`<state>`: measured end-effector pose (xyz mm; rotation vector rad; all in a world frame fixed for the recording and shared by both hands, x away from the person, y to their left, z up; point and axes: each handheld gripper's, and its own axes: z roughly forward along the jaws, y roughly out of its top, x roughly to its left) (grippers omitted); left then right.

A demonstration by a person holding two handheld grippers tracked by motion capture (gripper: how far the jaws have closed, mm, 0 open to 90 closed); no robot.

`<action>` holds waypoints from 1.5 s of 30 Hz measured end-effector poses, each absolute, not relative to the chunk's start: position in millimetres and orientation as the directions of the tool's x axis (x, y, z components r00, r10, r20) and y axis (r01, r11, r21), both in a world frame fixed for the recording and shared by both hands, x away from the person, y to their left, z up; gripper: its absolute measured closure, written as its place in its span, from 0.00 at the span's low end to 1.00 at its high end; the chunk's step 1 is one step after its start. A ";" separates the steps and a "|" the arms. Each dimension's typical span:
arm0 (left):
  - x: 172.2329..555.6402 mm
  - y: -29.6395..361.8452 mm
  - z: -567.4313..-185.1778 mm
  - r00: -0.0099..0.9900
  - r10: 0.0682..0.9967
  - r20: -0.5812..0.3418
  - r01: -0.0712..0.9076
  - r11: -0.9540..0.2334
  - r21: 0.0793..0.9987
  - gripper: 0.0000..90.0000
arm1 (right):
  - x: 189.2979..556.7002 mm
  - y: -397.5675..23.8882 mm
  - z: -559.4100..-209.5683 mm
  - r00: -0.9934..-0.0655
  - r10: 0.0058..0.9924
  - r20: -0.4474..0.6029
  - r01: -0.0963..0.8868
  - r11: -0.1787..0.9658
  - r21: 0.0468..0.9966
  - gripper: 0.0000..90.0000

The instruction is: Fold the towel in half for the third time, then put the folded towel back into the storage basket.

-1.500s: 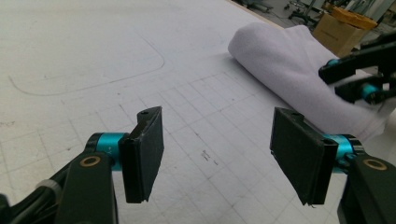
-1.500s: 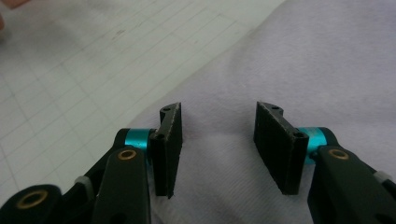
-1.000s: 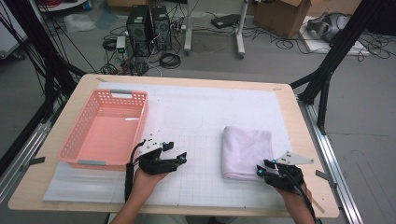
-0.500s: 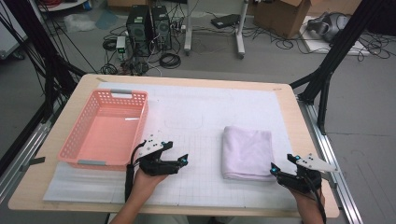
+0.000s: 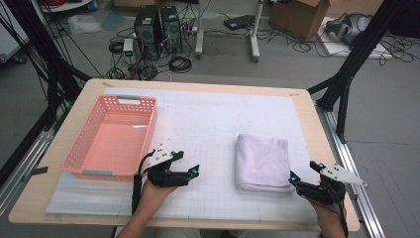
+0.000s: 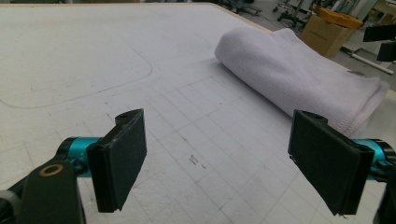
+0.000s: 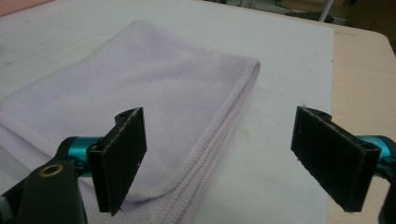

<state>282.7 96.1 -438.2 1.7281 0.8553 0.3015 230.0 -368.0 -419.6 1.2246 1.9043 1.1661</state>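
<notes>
Since the folded lilac towel (image 5: 262, 162) lies soft, light and floppy on the tabletop (image 5: 302, 106) between both tools — left tool (image 5: 194, 172) and right tool (image 5: 293, 179) gaping, their jaws having just been opening, empty — its stitched near corner offers the best pinch.

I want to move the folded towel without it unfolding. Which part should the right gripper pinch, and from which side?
Probably the near right corner of the folded towel, where the stitched edges stack together, so one pinch catches every layer. Come in low from the table's near right side, where the right gripper already sits with jaws open, one above that corner. The opposite long side is a rounded fold, harder to pinch.
</notes>
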 end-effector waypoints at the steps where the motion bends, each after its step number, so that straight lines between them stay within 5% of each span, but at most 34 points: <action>1: 282.9 96.2 -438.6 0.704 0.677 -0.215 0.389 -0.114 0.914 0.22 | 229.8 -368.5 -419.7 -0.406 0.914 -0.025 0.401 0.202 0.894 0.19; 34: 297.1 74.0 -432.5 0.747 0.634 -0.201 0.334 -0.098 0.937 0.22 | 228.5 -371.7 -420.3 -0.426 0.905 -0.005 0.413 0.199 0.889 0.19; 45: 322.6 29.1 -417.5 0.782 0.559 -0.275 0.427 -0.160 0.890 0.22 | 228.9 -372.4 -420.3 -0.427 0.904 0.002 0.416 0.194 0.888 0.19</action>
